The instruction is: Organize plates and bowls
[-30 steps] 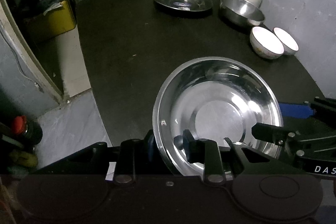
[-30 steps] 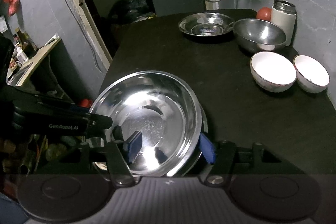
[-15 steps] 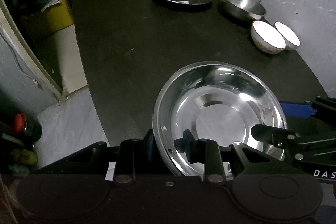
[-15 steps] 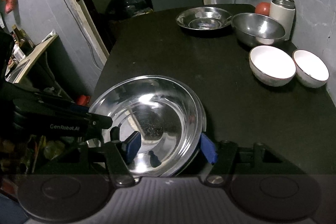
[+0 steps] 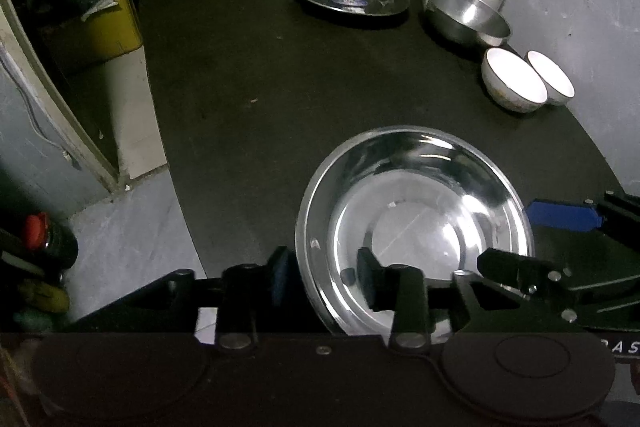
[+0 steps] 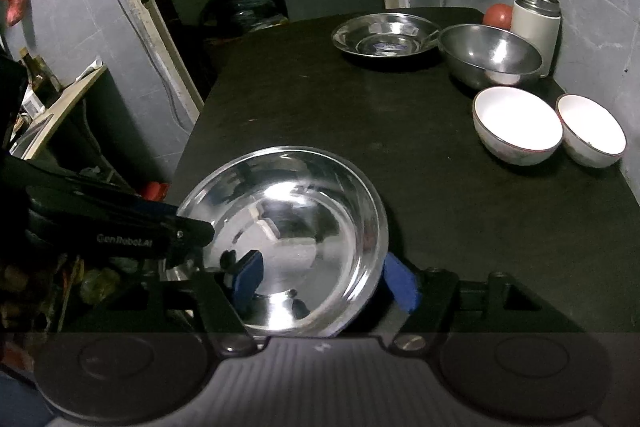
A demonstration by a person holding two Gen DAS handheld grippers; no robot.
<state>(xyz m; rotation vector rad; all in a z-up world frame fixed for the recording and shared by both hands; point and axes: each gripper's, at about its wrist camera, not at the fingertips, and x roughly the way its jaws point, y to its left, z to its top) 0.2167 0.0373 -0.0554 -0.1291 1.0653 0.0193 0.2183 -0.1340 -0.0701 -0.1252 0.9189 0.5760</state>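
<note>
Steel plate [image 5: 416, 223] set down at tabletop [image 5: 256, 75] near edge. Left gripper [image 5: 324, 275] and right gripper [image 6: 326, 277] straddling its rim, jaws opening, releasing. Next, probably: withdraw, fetch far-edge plate [image 6: 386, 35].

Home kitchen: steel bowls [image 6: 490, 55], flask [image 6: 536, 23]

The bench [image 6: 304, 115] lies bare across its middle and left side; along the right wall stand two white bowls [image 6: 516, 125], a steel bowl [image 6: 490, 55] and flask [image 6: 536, 23] (closely packed).
</note>
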